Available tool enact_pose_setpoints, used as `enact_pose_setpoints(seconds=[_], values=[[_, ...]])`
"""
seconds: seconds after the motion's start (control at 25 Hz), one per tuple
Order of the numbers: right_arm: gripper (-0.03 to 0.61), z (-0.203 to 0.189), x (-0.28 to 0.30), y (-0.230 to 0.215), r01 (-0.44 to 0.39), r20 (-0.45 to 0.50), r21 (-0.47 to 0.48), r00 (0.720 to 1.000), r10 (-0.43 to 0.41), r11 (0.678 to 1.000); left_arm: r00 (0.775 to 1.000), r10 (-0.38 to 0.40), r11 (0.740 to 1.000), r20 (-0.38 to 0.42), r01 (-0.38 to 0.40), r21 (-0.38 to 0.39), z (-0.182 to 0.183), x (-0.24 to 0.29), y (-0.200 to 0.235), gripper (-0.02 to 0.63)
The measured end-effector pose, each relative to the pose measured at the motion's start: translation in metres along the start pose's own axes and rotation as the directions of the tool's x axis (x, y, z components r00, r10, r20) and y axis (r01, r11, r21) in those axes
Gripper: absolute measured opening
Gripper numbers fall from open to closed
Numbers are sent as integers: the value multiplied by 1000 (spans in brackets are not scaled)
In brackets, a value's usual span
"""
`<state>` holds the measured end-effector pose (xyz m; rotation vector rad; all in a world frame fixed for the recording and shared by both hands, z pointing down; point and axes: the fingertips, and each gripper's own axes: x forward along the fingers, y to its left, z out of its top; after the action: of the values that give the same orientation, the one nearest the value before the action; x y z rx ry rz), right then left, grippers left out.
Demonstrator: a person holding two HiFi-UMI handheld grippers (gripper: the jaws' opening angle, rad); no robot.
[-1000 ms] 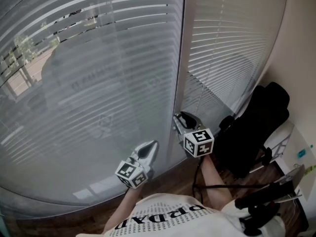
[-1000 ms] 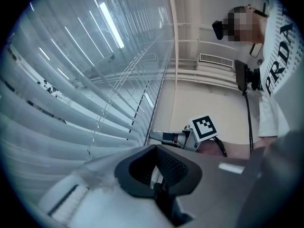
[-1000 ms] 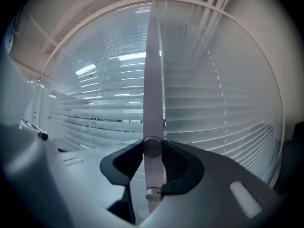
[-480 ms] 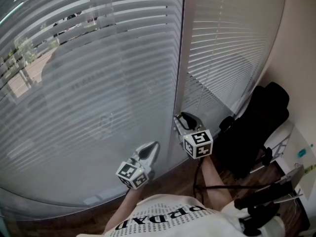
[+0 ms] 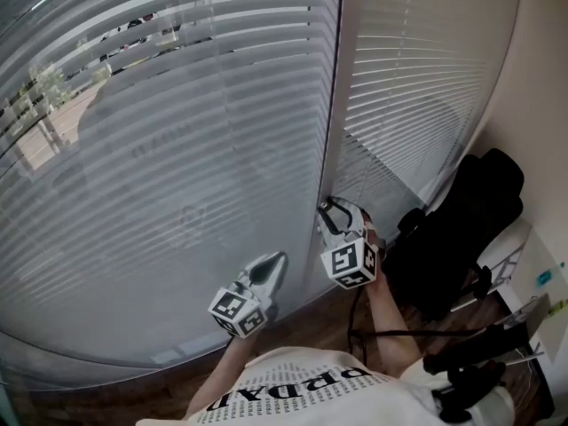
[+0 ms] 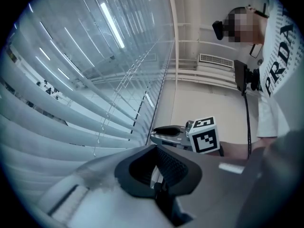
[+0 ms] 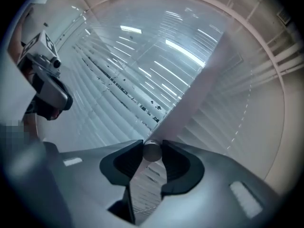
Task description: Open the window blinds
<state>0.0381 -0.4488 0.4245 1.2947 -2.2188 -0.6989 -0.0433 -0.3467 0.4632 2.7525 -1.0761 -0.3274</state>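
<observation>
White slatted blinds (image 5: 177, 149) cover the big window; a narrower blind (image 5: 417, 78) hangs right of the frame post (image 5: 334, 105). The slats are tilted partly open at the upper left, where the outdoors shows through. My right gripper (image 5: 333, 209) is at the foot of the post. In the right gripper view its jaws (image 7: 152, 145) are shut on the round end of the blind's tilt wand (image 7: 152, 154). My left gripper (image 5: 275, 261) is held low before the big blind, shut with nothing in it (image 6: 155, 149). The left gripper view also shows the right gripper (image 6: 161, 131).
A black office chair (image 5: 461, 229) stands at the right, close to the right arm. A black cable (image 5: 390, 334) runs across the wooden floor (image 5: 311, 322). Black stand parts (image 5: 470, 362) and a white shelf (image 5: 532, 273) fill the lower right corner.
My right gripper has rolled around the wand, so its marker cube now faces another way. The left gripper has stayed put. Slightly more outdoors shows between the upper-left slats.
</observation>
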Motion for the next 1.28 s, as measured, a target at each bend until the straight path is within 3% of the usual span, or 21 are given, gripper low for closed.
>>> enact_pose_setpoints(seconds=[0.16, 0.36, 0.56, 0.68, 1.12, 1.2, 1.28], values=[[135, 1, -1, 0, -7, 12, 51, 1000, 7, 999, 1000, 9, 1000, 0, -9, 2, 2, -4, 3, -3], [133, -1, -1, -3, -18, 23, 224, 1000, 13, 974, 1000, 6, 1000, -6, -6, 0, 2, -5, 4, -3], [133, -10, 0, -8, -59, 80, 472, 997, 24, 880, 1000, -4, 1000, -5, 4, -1, -4, -2, 3, -3], [133, -8, 0, -10, -71, 92, 534, 995, 26, 842, 1000, -4, 1000, -6, 4, -1, -1, -2, 3, -3], [133, -9, 1, -16, -128, 150, 747, 988, 22, 652, 1000, -12, 1000, -3, 12, 0, 2, 0, 0, -3], [133, -9, 1, -16, -130, 155, 752, 988, 18, 646, 1000, -14, 1000, -2, 14, -2, 2, 0, 0, -3], [135, -8, 0, -16, -113, 147, 714, 989, 10, 691, 1000, -15, 1000, -2, 15, -3, 2, -1, -1, -3]])
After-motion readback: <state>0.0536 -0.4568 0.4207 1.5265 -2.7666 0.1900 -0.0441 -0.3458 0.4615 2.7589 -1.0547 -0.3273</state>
